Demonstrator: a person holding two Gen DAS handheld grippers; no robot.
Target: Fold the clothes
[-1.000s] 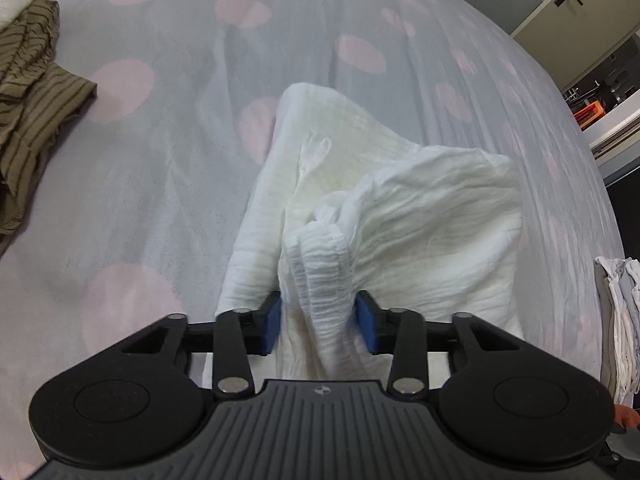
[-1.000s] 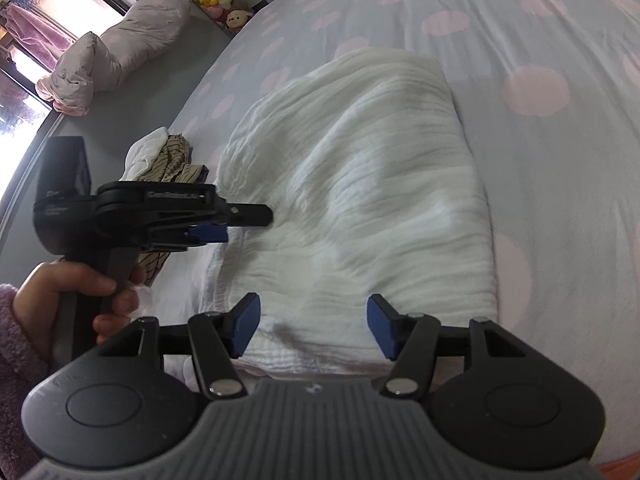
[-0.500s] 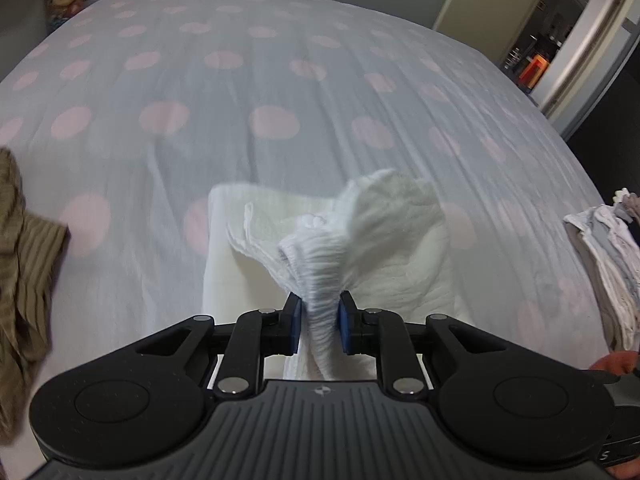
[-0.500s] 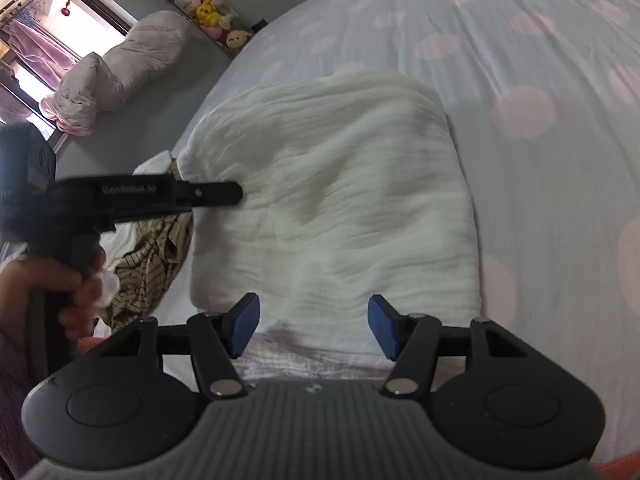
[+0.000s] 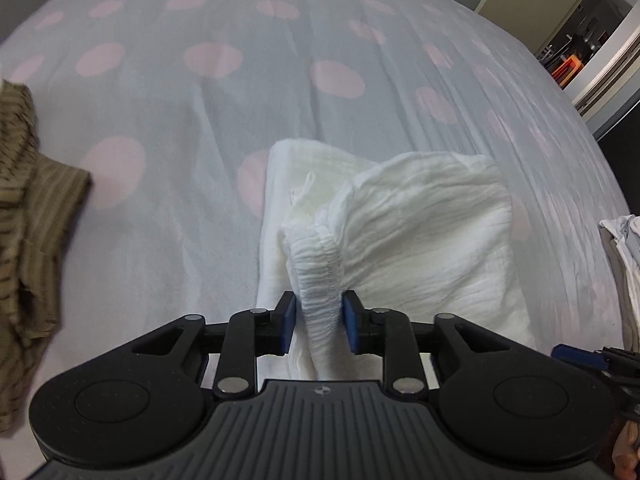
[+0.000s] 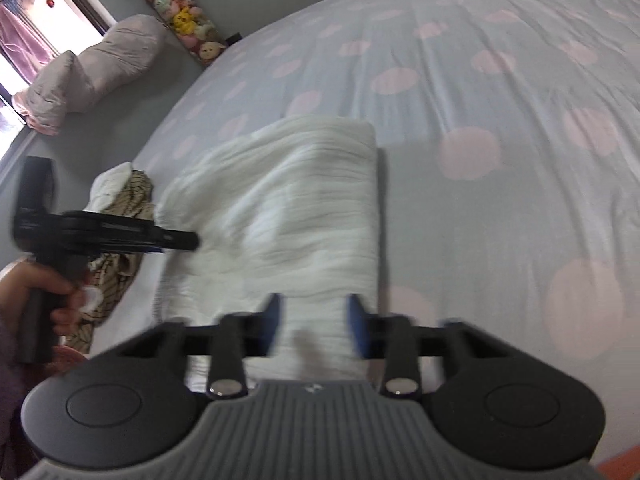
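The left claw (image 5: 318, 320) is pinching the gathered waistband of the white garment (image 5: 420, 240), lying mid-bed (image 5: 200, 120). Light, floppy cotton, best taken by that elastic hem. The right claw (image 6: 314, 326) is hovering agape over it.

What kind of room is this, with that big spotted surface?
Most likely a bedroom. The surface is a bed under a grey sheet with pink polka dots. A row of plush toys lines the wall, a puffy grey-pink pillow lies beside it, and a white crinkled cotton garment is being folded.
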